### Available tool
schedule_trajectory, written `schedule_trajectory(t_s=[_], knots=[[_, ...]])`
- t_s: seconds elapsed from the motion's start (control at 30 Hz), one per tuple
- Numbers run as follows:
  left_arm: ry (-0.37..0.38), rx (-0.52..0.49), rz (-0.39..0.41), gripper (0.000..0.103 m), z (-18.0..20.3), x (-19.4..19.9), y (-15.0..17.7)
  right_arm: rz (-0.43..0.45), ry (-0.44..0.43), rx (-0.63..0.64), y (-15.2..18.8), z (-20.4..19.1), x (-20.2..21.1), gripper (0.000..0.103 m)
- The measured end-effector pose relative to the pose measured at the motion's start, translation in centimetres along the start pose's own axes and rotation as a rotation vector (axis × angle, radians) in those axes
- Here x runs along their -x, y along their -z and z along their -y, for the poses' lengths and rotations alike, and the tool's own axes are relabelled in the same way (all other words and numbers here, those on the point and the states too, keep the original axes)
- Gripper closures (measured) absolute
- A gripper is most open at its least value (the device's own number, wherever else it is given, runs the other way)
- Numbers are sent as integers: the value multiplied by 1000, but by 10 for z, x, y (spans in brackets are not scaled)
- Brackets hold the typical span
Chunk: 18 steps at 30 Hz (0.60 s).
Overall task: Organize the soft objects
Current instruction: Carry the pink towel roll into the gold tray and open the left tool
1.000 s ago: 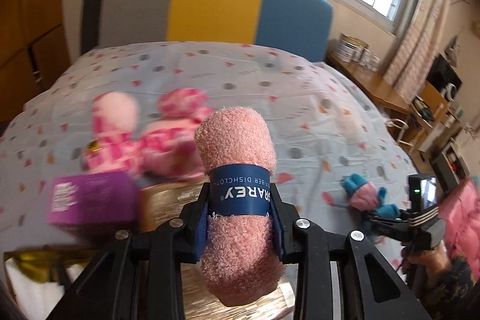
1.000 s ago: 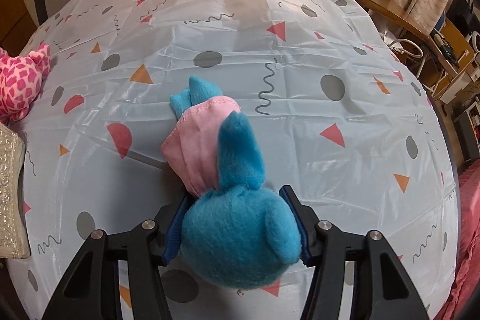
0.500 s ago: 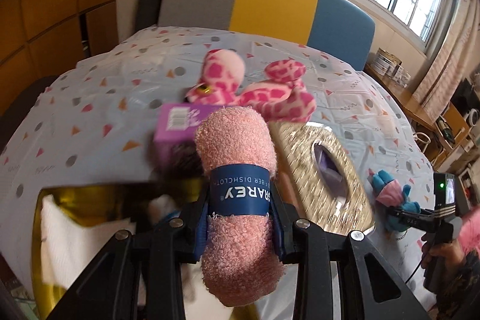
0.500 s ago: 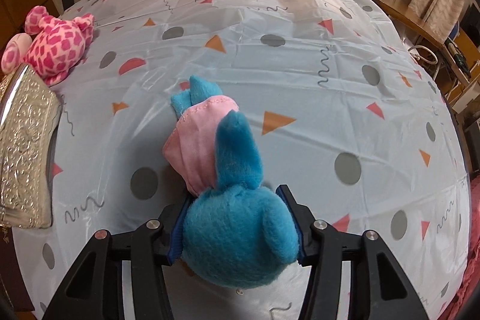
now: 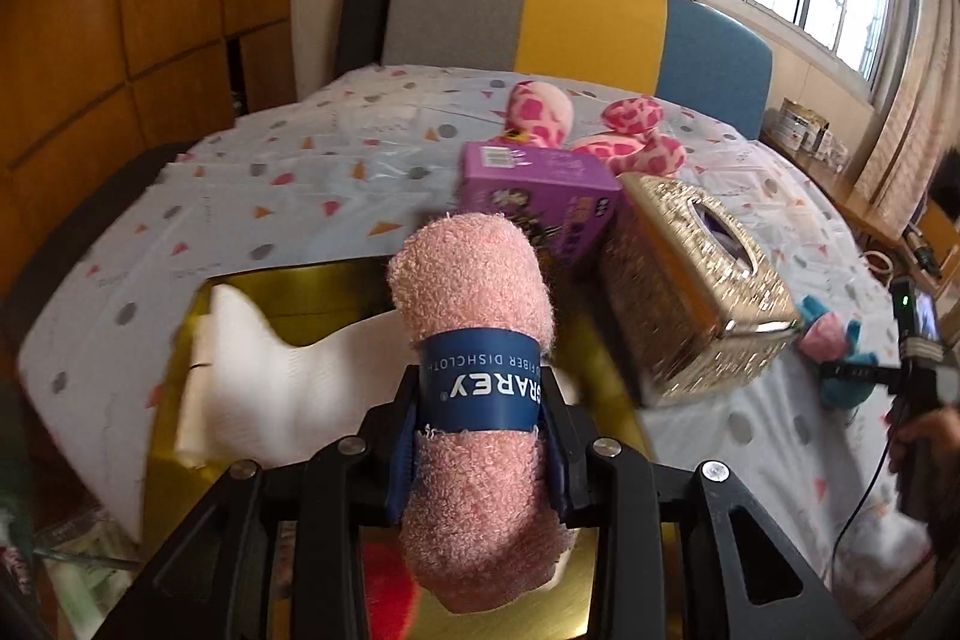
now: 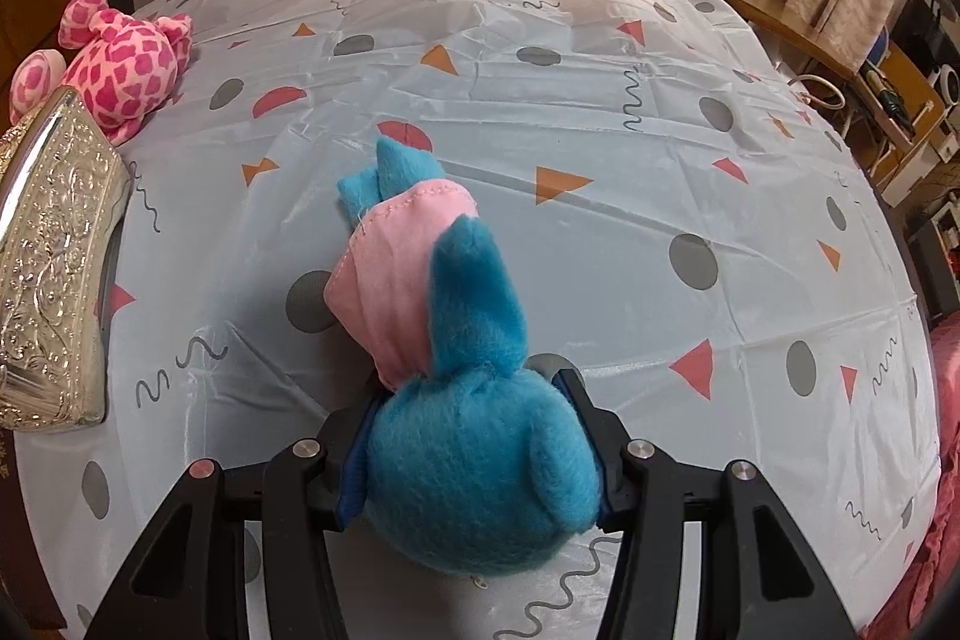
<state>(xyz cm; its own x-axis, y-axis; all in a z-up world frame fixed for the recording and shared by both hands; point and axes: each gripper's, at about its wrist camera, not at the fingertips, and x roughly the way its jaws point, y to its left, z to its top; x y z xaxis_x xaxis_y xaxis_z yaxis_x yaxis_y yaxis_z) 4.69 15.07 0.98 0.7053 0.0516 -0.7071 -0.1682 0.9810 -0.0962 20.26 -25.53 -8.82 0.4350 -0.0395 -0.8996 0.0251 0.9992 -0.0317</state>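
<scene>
The left gripper [image 5: 480, 436] is clenched on a rolled pink dishcloth [image 5: 474, 376] held above the yellow box [image 5: 312, 280], while the right gripper [image 6: 474, 460] squeezes the blue plush toy [image 6: 462, 400] lying on the patterned tablecloth [image 6: 600, 100].

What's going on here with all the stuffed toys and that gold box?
A person is sorting soft things with two handheld grippers. The left gripper is shut on a rolled pink dishcloth, held above a gold box that has a white cloth in it. The right gripper clamps a blue plush toy low over the patterned tablecloth. A pink spotted plush lies further back.
</scene>
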Motion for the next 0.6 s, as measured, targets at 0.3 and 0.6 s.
schedule_trajectory(t_s=[0.3,0.6], knots=[[-63,-9,35,68,-36,26,30,-14,-64,-127,-14,-8,6,52],[-90,48,34,68,-73,38,43,80,-79,-77,-52,-54,42,53]])
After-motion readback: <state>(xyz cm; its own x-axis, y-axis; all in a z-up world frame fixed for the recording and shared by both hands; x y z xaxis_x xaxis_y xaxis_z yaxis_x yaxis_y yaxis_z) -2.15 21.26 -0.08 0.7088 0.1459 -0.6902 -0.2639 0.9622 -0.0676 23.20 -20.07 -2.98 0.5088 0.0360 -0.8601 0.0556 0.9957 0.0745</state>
